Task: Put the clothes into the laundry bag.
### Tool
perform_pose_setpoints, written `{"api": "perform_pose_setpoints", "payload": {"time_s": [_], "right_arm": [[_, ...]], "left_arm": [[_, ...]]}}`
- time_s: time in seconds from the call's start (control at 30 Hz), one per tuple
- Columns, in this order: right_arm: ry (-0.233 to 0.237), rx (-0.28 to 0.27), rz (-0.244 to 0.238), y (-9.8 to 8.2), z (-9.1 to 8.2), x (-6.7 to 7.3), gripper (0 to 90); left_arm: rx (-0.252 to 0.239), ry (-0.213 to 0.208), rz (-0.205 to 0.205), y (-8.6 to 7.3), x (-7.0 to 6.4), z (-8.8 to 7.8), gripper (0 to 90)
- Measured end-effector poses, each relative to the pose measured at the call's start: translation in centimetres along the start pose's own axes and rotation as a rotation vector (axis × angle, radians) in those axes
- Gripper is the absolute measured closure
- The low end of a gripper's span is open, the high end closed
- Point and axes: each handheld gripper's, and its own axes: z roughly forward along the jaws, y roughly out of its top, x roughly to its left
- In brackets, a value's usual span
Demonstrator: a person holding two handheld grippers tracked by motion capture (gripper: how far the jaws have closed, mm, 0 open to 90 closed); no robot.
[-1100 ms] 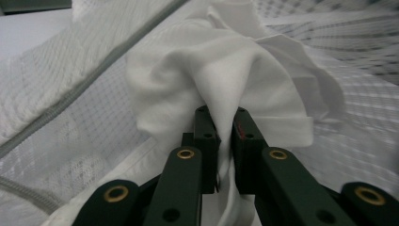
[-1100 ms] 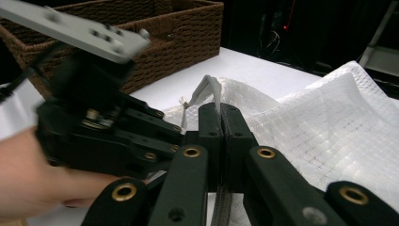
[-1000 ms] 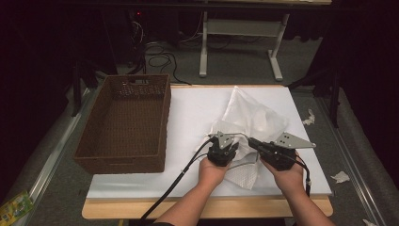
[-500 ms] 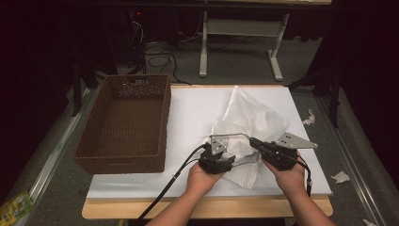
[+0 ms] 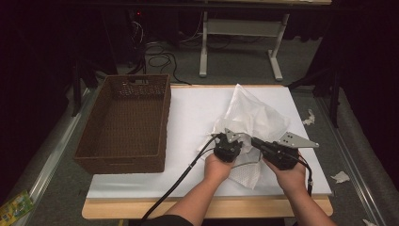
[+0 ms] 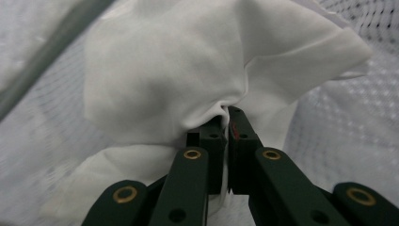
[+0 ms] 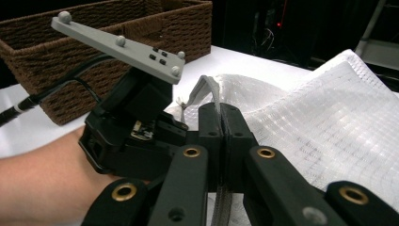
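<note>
Landmark: wicker basket point(image 5: 123, 123), on the left part of the worktop point(image 5: 193, 113), its left wall right at the worktop's left edge.
Task thing: white mesh bag point(image 5: 254, 117), well to the right of the basket, bunched up, far corner pointing toward the worktop's back edge, near end hanging loose toward the front edge.
Left tongs point(image 5: 234, 140): right of the basket, at the bag's near-left side. They have just been closing; in the left gripper view point(image 6: 227, 123) the jaws are clamped tight on a pinched fold of white fabric point(image 6: 188, 75).
Right tongs point(image 5: 255, 141): further right of the basket, just beside the left tongs. In the right gripper view point(image 7: 221, 120) the jaws are pressed together on a grey strip point(image 7: 207, 92) at the bag's edge, which runs up out of them.
Spacing: the two tongs nearly touch; cable point(image 5: 174, 186) trails from the left one toward the front edge.
Open room: bare white strip between basket and bag; bare worktop behind the bag, along the front edge and to the bag's right.
Edges: paper scraps point(image 5: 339, 177) lie off the worktop's right edge, far from the basket.
Basket inside: nothing seen in it.
</note>
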Motion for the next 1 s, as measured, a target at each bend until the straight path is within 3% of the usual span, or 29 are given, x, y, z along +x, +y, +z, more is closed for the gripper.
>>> {"api": "perform_pose_setpoints", "payload": {"time_s": [0.07, 0.13, 0.17, 0.23, 0.27, 0.3, 0.33, 0.47, 0.63, 0.7, 0.73, 0.77, 0.87, 1.0], "right_arm": [[0.003, -0.004, 0.009, -0.1, -0.1, -0.2, 89.5], [0.002, -0.002, 0.012, -0.1, -0.1, -0.3, 89.5], [0.002, -0.005, 0.013, -0.1, -0.1, -0.4, 89.5], [0.005, -0.009, 0.009, -0.1, -0.2, -0.4, 89.5], [0.005, -0.009, 0.009, -0.1, -0.2, -0.4, 89.5], [0.004, -0.007, 0.007, -0.1, -0.2, -0.3, 89.5], [0.001, -0.005, 0.01, -0.1, -0.2, -0.2, 89.5], [-0.005, -0.003, 0.001, 0.0, -0.2, -0.1, 89.5], [-0.006, -0.002, -0.001, 0.0, -0.1, 0.0, 89.5], [-0.004, 0.003, 0.0, -0.1, 0.0, 0.0, 89.5], [0.001, 0.003, -0.001, -0.1, 0.1, -0.1, 89.5], [-0.002, 0.005, 0.0, -0.1, 0.1, -0.1, 89.5], [0.0, 0.005, 0.0, -0.2, 0.1, -0.2, 89.5], [-0.005, 0.008, 0.007, -0.3, 0.1, -0.4, 89.5]], "left_arm": [[0.004, -0.012, 0.004, 0.0, -0.2, 0.0, 85.6], [0.01, -0.016, 0.015, -0.1, -0.3, -0.2, 75.0], [0.019, -0.027, 0.03, -0.2, -0.2, -0.9, 75.0], [0.004, -0.033, 0.043, -0.5, 0.0, -2.3, 57.3], [-0.004, -0.034, 0.046, -0.7, 0.3, -3.3, 57.3], [-0.016, -0.03, 0.047, -1.1, 0.5, -4.2, 48.4], [-0.032, 0.0, 0.081, -1.8, 1.1, -5.9, 43.4], [-0.018, 0.045, 0.091, -2.7, 2.3, -6.9, 32.0], [0.018, 0.07, 0.057, -2.6, 3.1, -5.4, 41.7], [0.041, 0.07, 0.055, -2.4, 3.0, -4.3, 57.7], [0.054, 0.084, 0.051, -2.2, 2.9, -3.9, 78.4], [0.068, 0.093, 0.05, -1.9, 2.6, -3.1, 82.2], [0.077, 0.094, 0.051, -1.3, 2.0, -2.3, 87.6], [0.049, 0.074, 0.03, -0.4, 1.2, -0.7, 87.7]]}}
